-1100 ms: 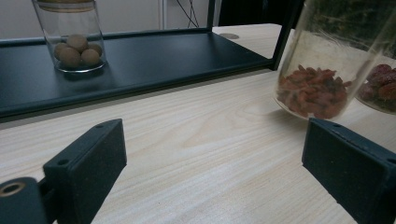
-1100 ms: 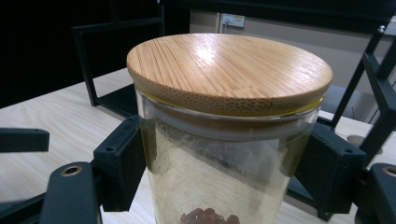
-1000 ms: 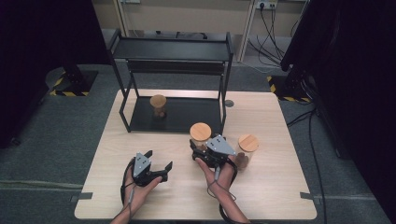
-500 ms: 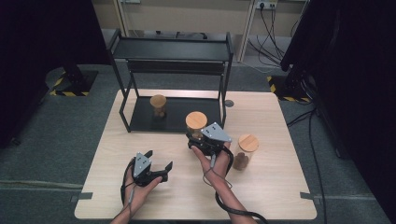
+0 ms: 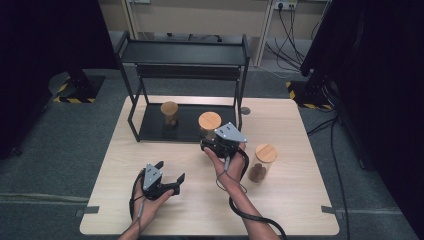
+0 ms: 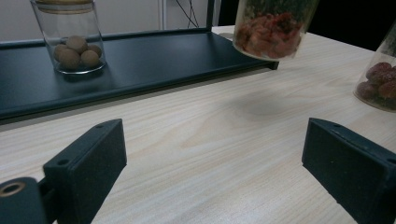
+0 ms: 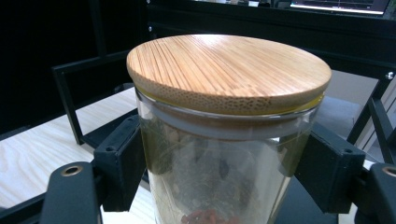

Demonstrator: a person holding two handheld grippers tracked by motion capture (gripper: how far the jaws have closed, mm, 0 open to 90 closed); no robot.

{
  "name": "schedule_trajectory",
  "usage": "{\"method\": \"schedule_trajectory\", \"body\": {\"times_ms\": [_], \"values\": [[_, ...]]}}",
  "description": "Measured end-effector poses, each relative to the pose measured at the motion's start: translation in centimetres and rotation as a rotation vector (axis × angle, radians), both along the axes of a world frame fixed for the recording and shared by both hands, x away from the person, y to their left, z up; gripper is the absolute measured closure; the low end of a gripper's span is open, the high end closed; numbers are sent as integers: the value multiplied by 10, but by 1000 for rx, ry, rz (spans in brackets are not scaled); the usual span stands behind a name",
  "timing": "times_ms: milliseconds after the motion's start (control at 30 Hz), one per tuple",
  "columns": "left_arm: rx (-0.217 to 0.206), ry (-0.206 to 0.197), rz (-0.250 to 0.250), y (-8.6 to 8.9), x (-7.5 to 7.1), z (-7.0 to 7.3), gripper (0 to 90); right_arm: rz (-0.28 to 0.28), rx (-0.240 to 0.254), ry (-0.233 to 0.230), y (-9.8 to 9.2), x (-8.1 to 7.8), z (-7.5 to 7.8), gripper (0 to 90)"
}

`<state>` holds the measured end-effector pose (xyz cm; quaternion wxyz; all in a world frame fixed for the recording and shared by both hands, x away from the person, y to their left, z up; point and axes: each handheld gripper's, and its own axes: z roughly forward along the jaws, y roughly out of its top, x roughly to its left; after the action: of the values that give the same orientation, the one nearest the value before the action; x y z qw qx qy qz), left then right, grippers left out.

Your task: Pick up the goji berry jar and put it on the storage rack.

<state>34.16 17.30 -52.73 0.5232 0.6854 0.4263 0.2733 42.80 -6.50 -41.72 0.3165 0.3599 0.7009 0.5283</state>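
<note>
Glass, probably slippery: your right gripper (image 7: 224,186) clamps the bamboo-lidded jar (image 7: 224,140) below its lid, mid-frame; grip firmly.

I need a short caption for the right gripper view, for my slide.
Right gripper clamps a glass jar with a bamboo lid before the black rack.

We see a black two-tier rack (image 5: 182,52) at the wooden table's (image 5: 300,200) far edge; a lidded jar of brown balls (image 5: 169,114) stands on its lower shelf, another jar of dark fruit (image 5: 262,163) near the table's right side.
</note>
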Motion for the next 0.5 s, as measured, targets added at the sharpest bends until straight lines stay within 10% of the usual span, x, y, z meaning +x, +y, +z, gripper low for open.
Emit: {"method": "schedule_trajectory", "body": {"times_ms": [500], "values": [[-1, -1, 0, 0, 0, 0, 58, -13, 14, 4, 8, 22, 16, 250]]}}
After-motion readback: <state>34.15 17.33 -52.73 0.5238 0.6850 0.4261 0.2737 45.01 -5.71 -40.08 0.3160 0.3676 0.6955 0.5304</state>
